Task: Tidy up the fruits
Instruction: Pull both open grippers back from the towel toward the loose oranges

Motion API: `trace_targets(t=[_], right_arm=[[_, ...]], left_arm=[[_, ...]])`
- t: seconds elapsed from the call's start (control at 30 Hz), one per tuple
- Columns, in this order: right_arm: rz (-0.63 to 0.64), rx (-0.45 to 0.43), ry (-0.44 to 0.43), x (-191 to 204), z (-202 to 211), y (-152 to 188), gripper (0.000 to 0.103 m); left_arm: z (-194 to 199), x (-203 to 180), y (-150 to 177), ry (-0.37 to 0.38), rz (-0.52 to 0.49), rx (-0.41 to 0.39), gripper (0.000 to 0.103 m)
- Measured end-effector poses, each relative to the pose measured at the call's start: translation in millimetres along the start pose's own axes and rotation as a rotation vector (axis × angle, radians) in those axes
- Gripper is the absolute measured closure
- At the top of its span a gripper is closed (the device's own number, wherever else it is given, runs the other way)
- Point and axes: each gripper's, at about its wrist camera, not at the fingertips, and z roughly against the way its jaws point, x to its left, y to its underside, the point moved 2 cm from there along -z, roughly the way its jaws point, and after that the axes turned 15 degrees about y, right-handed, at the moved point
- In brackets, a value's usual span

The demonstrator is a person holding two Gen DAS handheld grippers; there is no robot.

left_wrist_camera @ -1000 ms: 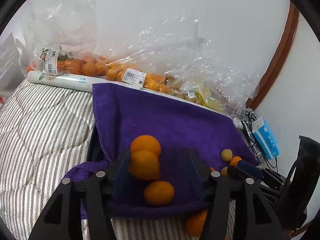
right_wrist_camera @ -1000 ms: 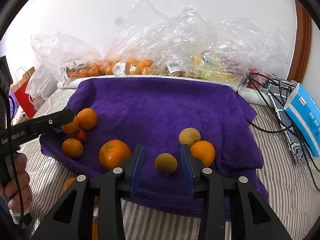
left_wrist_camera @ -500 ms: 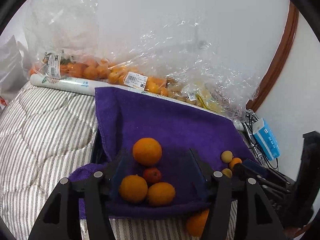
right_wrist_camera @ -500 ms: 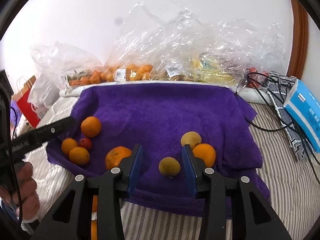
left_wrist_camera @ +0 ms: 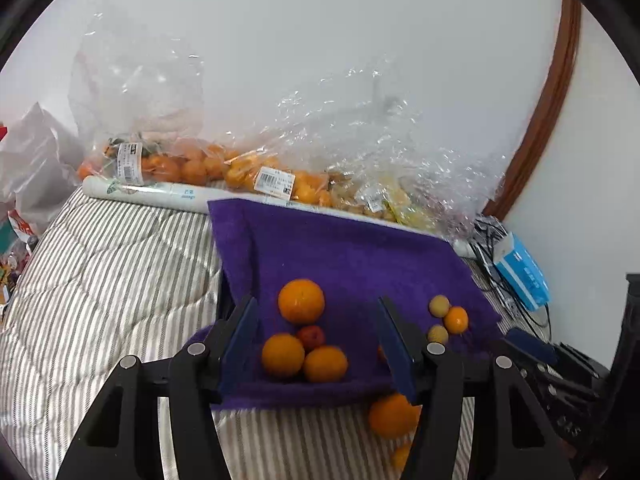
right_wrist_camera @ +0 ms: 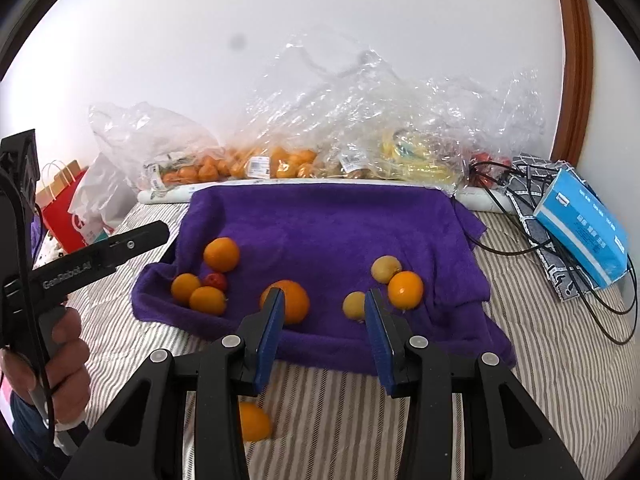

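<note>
A purple towel (right_wrist_camera: 328,224) lies on the striped bedding. On its left side sit three oranges (right_wrist_camera: 221,254) and a small red fruit (right_wrist_camera: 215,281); they also show in the left wrist view (left_wrist_camera: 301,300). A larger orange (right_wrist_camera: 294,300) sits at the towel's front middle. On the right are two yellow-green fruits (right_wrist_camera: 386,268) and an orange (right_wrist_camera: 405,289). My left gripper (left_wrist_camera: 320,340) is open and empty, just in front of the left group. My right gripper (right_wrist_camera: 325,328) is open and empty, near the towel's front edge.
Clear plastic bags of fruit (right_wrist_camera: 280,160) line the wall behind the towel. A blue tissue box (right_wrist_camera: 580,224) and black cables (right_wrist_camera: 532,240) lie at the right. An orange (right_wrist_camera: 250,420) lies on the bedding in front of the towel. Paper bags (right_wrist_camera: 64,200) stand at the left.
My left gripper let go of an orange, which now rests with the left group, and drew back. My right gripper pulled back and up from the yellow-green fruit.
</note>
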Motion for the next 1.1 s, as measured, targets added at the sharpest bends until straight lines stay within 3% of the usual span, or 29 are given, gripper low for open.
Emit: trace_targets(t=[0.2, 0.53, 1.1], right_arm=[[-0.005, 0.014, -0.021, 11.2, 9.7, 13.8, 0.062], [0.004, 0.028, -0.032, 22.2, 18.7, 36.5, 0.062], [0.126, 0.108, -0.078, 54.0, -11.1, 75.9, 0.062]], left_arm=[[15.7, 4.5, 26.0, -0.065, -0.036, 0.041, 0.045], [31.6, 23.7, 57.0, -0.112, -0.017, 0.060, 0.045], [29.2, 32.9, 71.9, -0.064, -0.007, 0.041, 0.045]])
